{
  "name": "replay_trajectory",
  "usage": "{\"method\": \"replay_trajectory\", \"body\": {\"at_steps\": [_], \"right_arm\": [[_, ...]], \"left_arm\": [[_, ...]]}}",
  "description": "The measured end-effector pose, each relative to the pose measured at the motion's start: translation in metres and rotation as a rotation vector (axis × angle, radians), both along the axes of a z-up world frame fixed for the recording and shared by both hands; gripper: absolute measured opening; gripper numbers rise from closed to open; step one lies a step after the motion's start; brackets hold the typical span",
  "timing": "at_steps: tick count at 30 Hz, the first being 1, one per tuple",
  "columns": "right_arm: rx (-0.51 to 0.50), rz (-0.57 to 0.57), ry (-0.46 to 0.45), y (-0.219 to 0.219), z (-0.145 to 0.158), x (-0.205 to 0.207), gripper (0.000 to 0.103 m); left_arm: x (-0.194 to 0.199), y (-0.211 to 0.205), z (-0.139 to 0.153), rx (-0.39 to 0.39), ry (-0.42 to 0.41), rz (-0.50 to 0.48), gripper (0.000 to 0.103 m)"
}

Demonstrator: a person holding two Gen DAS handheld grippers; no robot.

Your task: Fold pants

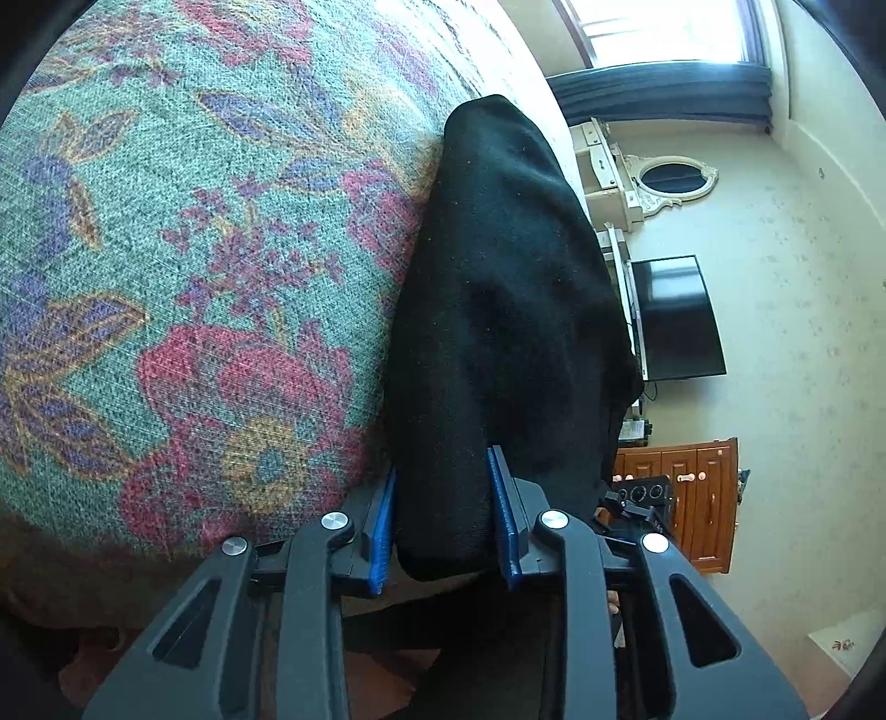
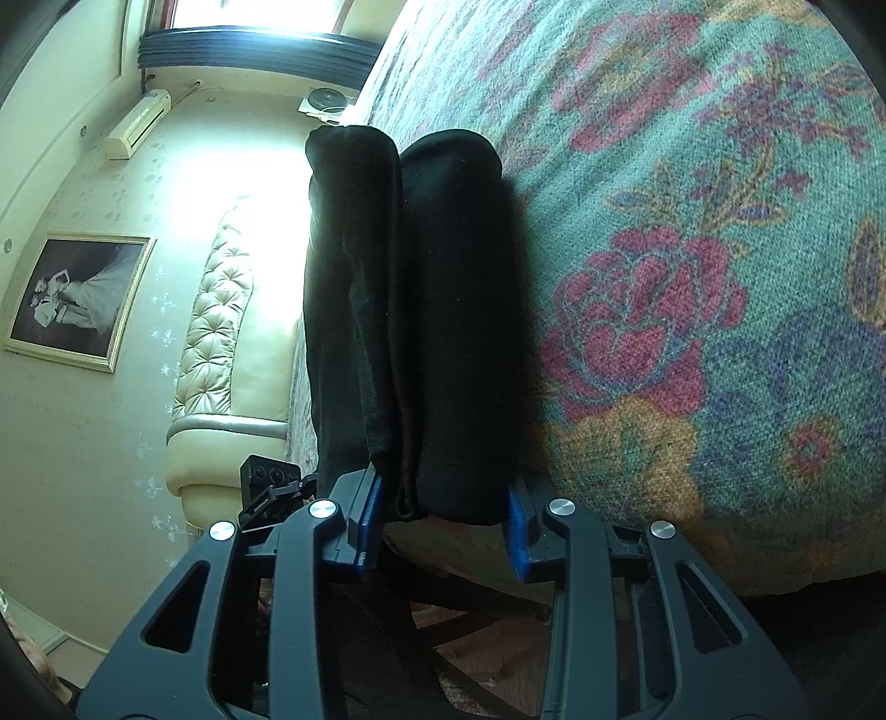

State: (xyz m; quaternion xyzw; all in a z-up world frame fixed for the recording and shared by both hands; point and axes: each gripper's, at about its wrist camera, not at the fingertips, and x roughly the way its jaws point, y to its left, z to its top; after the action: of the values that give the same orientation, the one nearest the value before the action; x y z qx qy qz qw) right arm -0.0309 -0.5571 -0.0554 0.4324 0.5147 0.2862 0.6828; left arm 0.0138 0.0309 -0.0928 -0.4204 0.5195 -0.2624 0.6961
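Note:
The black pants [image 1: 498,310] lie folded in thick layers on the floral bedspread [image 1: 194,249]. My left gripper [image 1: 446,515] has its blue pads [image 1: 506,526] on both sides of one end of the folded bundle and is shut on it. In the right wrist view the pants [image 2: 421,310] show two stacked folds on the bedspread [image 2: 692,277]. My right gripper [image 2: 443,512] straddles the near end of the bundle with its blue pads [image 2: 368,526] on either side, shut on the pants.
A wall TV [image 1: 675,315], a white dresser with an oval mirror [image 1: 670,177] and a wooden cabinet [image 1: 698,498] stand beyond the bed. In the right wrist view there is a tufted cream headboard [image 2: 221,332], a framed picture [image 2: 77,299] and a window [image 2: 255,16].

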Motion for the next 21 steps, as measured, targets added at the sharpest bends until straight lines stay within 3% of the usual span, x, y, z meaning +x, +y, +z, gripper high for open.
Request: {"method": "replay_trajectory", "body": {"at_steps": [3, 4, 8, 11, 16, 21], "right_arm": [[0.008, 0.015, -0.012, -0.002, 0.000, -0.001, 0.041], [0.006, 0.018, -0.013, -0.003, 0.001, -0.001, 0.048], [-0.047, 0.039, -0.059, -0.005, 0.019, -0.004, 0.077], [-0.145, 0.031, -0.099, -0.008, 0.036, -0.003, 0.083], [-0.179, -0.015, -0.114, -0.020, 0.041, 0.008, 0.086], [-0.132, -0.040, -0.102, -0.024, 0.034, 0.038, 0.087]], "left_arm": [[0.000, -0.003, 0.004, -0.015, -0.038, -0.020, 0.039], [0.002, -0.008, 0.007, -0.017, -0.042, -0.025, 0.044], [-0.002, -0.014, 0.024, -0.022, -0.080, -0.047, 0.078], [-0.004, -0.020, 0.039, 0.045, -0.128, -0.080, 0.082], [0.003, -0.027, 0.058, 0.181, -0.229, -0.091, 0.085], [0.030, -0.018, 0.060, 0.177, -0.265, -0.057, 0.085]]}}
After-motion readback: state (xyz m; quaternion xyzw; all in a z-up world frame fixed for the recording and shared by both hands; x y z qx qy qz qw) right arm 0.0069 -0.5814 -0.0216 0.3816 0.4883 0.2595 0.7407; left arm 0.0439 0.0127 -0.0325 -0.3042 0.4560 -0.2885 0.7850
